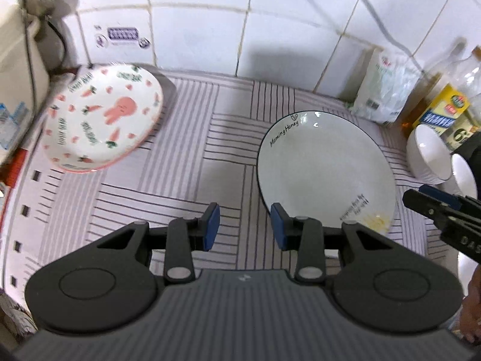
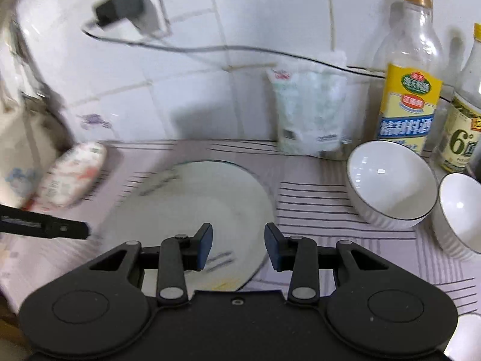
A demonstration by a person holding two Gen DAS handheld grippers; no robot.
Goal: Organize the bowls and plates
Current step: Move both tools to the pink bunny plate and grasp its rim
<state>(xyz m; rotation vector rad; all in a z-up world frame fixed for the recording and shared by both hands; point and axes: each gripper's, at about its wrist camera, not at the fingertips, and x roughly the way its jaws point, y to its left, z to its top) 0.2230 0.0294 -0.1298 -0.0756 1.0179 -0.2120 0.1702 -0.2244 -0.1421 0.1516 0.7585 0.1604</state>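
A white plate with a dark rim (image 1: 326, 168) lies on the striped cloth; it also shows blurred in the right wrist view (image 2: 192, 210). A carrot-and-bunny plate (image 1: 102, 117) sits tilted at the far left; in the right wrist view (image 2: 72, 177) it is blurred. Two white bowls (image 2: 390, 180) (image 2: 461, 213) stand at the right. My left gripper (image 1: 245, 227) is open and empty, above the cloth beside the white plate's near edge. My right gripper (image 2: 239, 246) is open and empty above that plate's near right edge; it also shows in the left wrist view (image 1: 433, 203).
Two bottles (image 2: 405, 90) (image 2: 464, 120) and a white pouch (image 2: 309, 111) stand against the tiled wall (image 1: 270, 30). A plugged charger and cable (image 2: 126, 12) hang on the wall. A beige appliance (image 1: 18, 57) stands at the left.
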